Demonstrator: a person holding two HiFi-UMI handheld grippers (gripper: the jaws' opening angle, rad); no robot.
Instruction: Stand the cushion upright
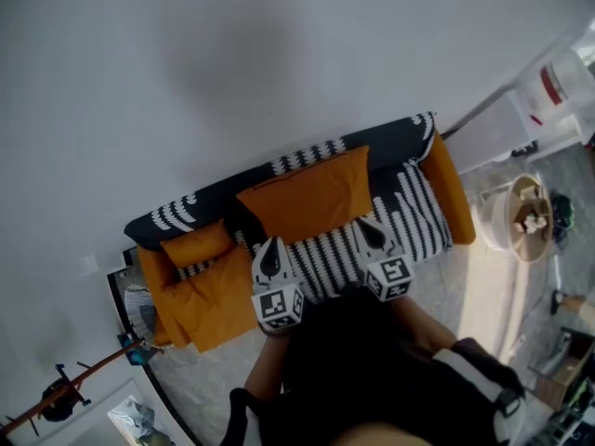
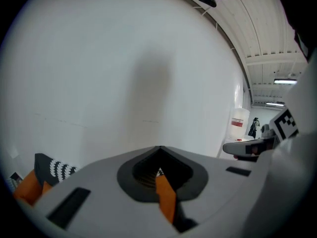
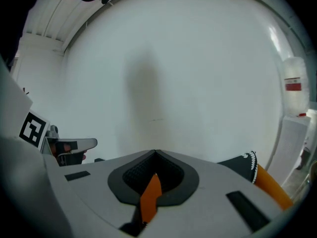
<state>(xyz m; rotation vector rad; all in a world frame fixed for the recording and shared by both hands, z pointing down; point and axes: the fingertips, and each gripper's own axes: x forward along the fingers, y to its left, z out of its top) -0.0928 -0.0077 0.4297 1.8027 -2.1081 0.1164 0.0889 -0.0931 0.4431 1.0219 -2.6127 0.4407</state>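
White wall [image 1: 279,63] behind a striped sofa [image 1: 414,216]; my left gripper [image 1: 271,254] and right gripper [image 1: 373,233] are both pinched shut on the near edge of the big orange cushion [image 1: 311,198].
Each gripper's jaws close on only a thin sliver of the orange cover, and the cushion slants away from them toward the backrest. That grip is my worry: so little fabric is caught that the cushion's weight could drag it out of one gripper, and it would then swing from the other corner and twist. If the far edge skids on the seat instead of bracing against the backrest, the cushion could flop flat. Letting go before it leans properly on the backrest could tip it forward toward me and off the seat. A smaller orange cushion [image 1: 197,244] lies at the left, well apart, so I judge it no obstacle.
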